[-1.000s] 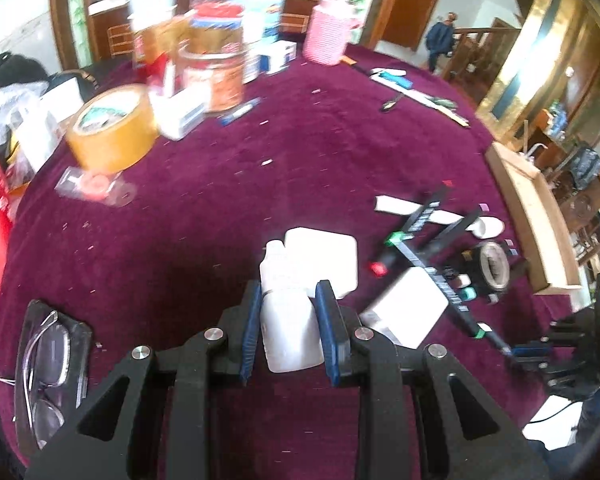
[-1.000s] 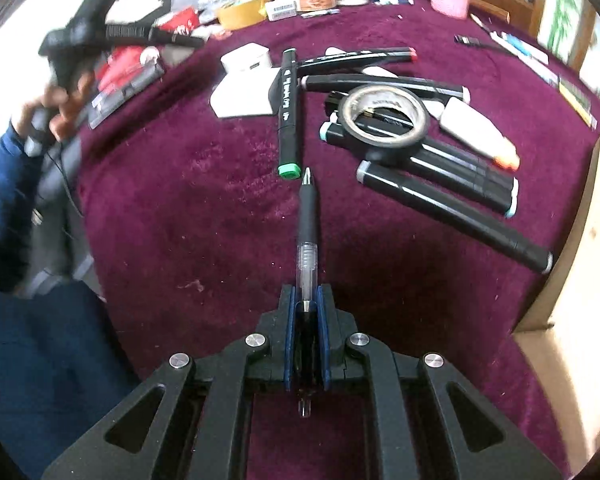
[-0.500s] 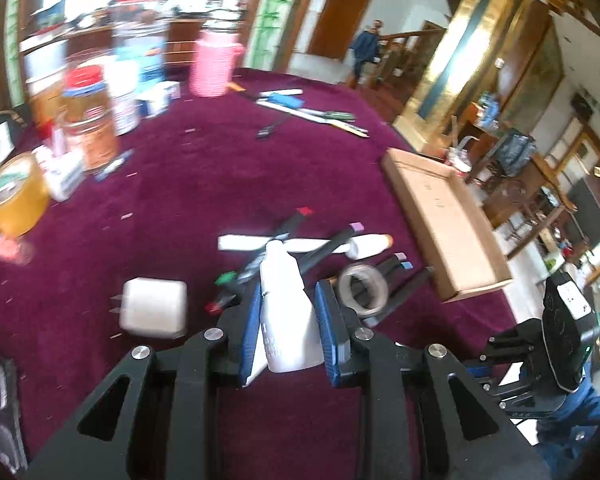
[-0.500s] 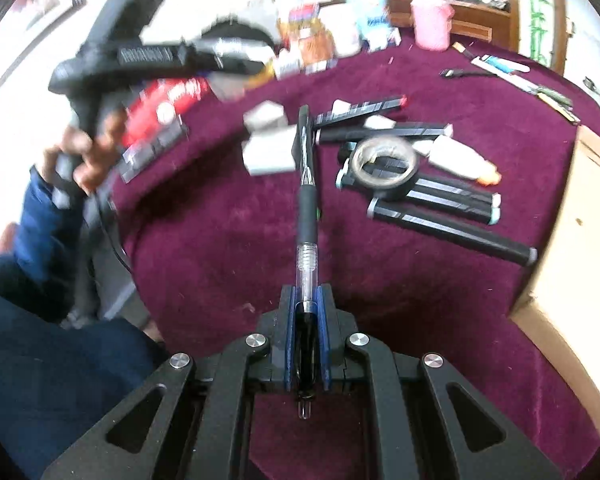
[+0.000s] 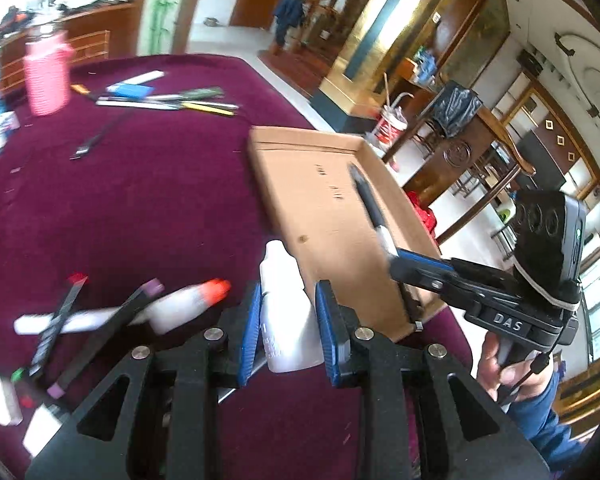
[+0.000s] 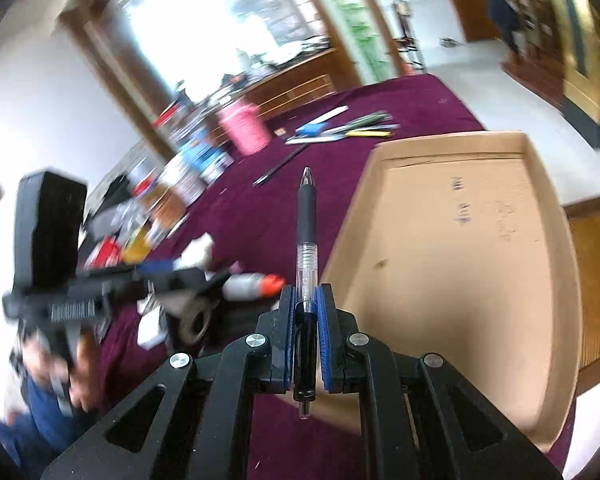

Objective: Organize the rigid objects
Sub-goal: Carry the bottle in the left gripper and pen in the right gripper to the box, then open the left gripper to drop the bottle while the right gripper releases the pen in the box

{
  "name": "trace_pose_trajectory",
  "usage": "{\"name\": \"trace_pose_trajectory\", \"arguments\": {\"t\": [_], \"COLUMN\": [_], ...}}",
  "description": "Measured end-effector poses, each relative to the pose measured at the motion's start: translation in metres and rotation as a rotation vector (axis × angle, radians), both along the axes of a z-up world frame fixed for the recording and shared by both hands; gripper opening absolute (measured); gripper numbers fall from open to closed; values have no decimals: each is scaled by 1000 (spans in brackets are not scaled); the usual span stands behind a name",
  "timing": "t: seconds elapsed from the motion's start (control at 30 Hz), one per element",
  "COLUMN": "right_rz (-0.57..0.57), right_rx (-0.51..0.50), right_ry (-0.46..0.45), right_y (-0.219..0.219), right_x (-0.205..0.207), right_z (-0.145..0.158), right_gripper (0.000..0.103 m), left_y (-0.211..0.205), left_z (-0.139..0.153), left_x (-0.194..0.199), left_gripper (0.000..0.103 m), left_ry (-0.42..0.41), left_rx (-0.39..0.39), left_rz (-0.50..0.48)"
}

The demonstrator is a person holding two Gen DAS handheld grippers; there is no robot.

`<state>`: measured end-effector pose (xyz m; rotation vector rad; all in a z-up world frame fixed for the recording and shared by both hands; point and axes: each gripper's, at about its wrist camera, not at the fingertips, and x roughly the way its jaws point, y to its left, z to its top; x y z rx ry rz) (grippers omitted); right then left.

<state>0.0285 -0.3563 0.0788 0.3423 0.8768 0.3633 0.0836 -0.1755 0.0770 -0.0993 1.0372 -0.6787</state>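
My left gripper (image 5: 288, 312) is shut on a small white bottle (image 5: 286, 312), held above the maroon table near the near-left corner of the shallow cardboard tray (image 5: 320, 200). My right gripper (image 6: 304, 308) is shut on a black pen (image 6: 306, 232) pointing forward, beside the tray's left wall (image 6: 348, 220). In the left wrist view the right gripper (image 5: 404, 260) holds the pen (image 5: 366, 200) over the tray. The tray's floor is bare.
Black markers (image 5: 60, 320), a white tube with an orange cap (image 5: 188, 308) and a tape roll (image 6: 192, 320) lie on the maroon cloth left of the tray. A pink cup (image 5: 46, 78) and several pens (image 5: 168, 98) lie farther back. The table edge runs just right of the tray.
Both grippers have lifted and swung right toward the cardboard tray, carrying the bottle and the pen. The pen now hangs over the tray in the left wrist view.
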Motion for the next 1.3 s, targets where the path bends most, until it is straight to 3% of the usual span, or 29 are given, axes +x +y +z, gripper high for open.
{"name": "trace_pose_trajectory", "arguments": {"t": [0.2,0.4,0.77,1.3], "right_rz": [-91,-163,-191,-204], "right_rx": [11,63,61,61], "right_ry": [77,163,258,299], "right_y": [-31,-67,-80,-86], "right_x": [47,89,135,144], "right_z": [-11,-28,-56,-68], "right_gripper": [10,10,10,11], "left_y": [-60,-100,-113,-118], "left_z": [-14,-43,-66,-71], "left_x": [33,73,104,115], "left_gripper": [24,24,24,26], "left_ry": [48,82,80,71], "left_rx": [-1,51,112,103], "left_rz": [-36,-23,38,56]}}
